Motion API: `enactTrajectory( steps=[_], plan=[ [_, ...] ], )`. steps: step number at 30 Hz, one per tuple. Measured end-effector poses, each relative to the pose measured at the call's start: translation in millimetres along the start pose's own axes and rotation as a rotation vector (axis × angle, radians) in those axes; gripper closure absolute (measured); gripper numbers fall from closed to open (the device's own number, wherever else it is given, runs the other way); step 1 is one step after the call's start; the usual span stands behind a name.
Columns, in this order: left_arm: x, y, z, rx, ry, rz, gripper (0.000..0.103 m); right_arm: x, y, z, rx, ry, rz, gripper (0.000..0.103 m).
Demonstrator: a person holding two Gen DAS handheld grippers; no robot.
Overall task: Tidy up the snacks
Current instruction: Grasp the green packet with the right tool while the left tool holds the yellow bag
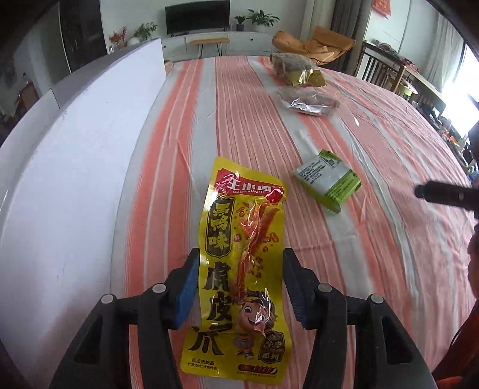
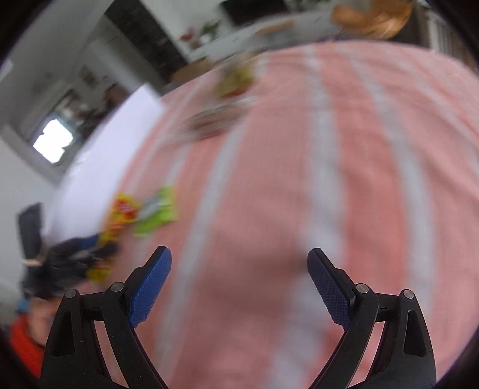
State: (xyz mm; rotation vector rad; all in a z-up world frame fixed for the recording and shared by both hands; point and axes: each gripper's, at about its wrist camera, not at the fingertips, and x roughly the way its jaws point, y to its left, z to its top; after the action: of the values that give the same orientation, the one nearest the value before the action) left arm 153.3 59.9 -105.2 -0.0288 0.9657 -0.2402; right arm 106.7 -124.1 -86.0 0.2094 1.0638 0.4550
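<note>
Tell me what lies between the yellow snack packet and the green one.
Only bare striped tablecloth separates the yellow packet from the green packet; the left wrist view shows it sharply, while the right wrist view is blurred.

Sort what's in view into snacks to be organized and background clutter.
For the job:
- long yellow chicken-feet snack packet, between the left tool's pads
- green-and-white flat packet
- gold-ended clear bag
- silver-ended clear bag

Just lying about:
- black television
- orange lounge chair
- potted plants
</note>
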Motion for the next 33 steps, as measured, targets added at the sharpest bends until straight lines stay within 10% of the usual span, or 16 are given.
enactTrajectory(
  steps=[7,10,14,19,25,28,31,33],
  plan=[
    [-2,1,-9,0.004,-0.041,0.03,0.043,79,77,46,0.078,0.129,0.033,0.01],
    [-4,4,-16,0.01,-0.03,0.011,0.022,108,113,55,-0.104,0.132,-0.149,0.015],
    [-5,10,-21,0.017,-0.033,-0.017,0.007,105,114,47,-0.263,0.158,-0.278,0.044],
    [4,2,-13,0.063,0.005,-0.003,0.0,62,91,56,-0.119,0.14,-0.259,0.026],
    [10,3,-1,0.073,0.032,-0.005,0.0,77,75,48,0.201,0.24,-0.188,0.026],
    [12,4,3,0.075,0.058,-0.006,0.0,94,85,59,0.243,0.153,-0.22,0.024],
    [10,4,1,0.067,0.024,-0.004,0.011,110,96,72,0.207,0.102,-0.298,0.023],
    [-1,5,-3,0.059,-0.033,-0.005,0.052,118,105,77,0.105,0.091,-0.37,0.032]
  ],
)
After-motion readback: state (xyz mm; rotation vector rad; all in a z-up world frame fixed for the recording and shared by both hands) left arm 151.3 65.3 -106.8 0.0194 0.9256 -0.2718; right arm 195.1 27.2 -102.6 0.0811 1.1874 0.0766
